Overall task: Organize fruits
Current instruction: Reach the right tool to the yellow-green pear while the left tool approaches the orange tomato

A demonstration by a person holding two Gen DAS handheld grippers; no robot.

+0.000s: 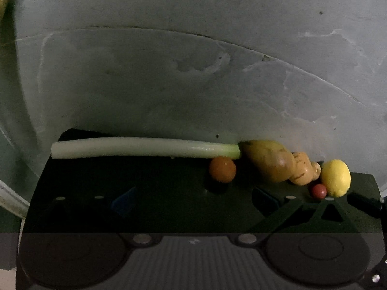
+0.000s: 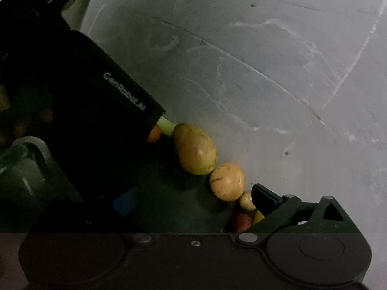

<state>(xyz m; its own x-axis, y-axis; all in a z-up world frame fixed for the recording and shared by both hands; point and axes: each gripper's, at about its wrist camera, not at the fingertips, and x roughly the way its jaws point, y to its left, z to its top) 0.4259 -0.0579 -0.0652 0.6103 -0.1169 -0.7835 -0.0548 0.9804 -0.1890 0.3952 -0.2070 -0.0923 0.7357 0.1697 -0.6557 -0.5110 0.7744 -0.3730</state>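
Note:
Produce lies in a row on a dark tray (image 1: 150,183) against a grey wall. From left to right there is a pale leek stalk (image 1: 145,148), a small orange fruit (image 1: 222,169), a yellow-brown mango-like fruit (image 1: 268,160), a knobbly ginger piece (image 1: 302,171), a lemon (image 1: 336,177) and a small red fruit (image 1: 318,191). My left gripper (image 1: 194,201) stands open just short of the orange fruit, holding nothing. My right gripper (image 2: 196,200) is open too, near the ginger (image 2: 227,181) and the mango-like fruit (image 2: 194,148). Its right finger (image 2: 266,197) covers most of the lemon.
The left gripper's black housing (image 2: 96,111) fills the left of the right wrist view and hides most of the leek. A grey cracked surface (image 1: 193,77) rises behind the tray. A pale rounded object (image 2: 21,169) sits at the far left.

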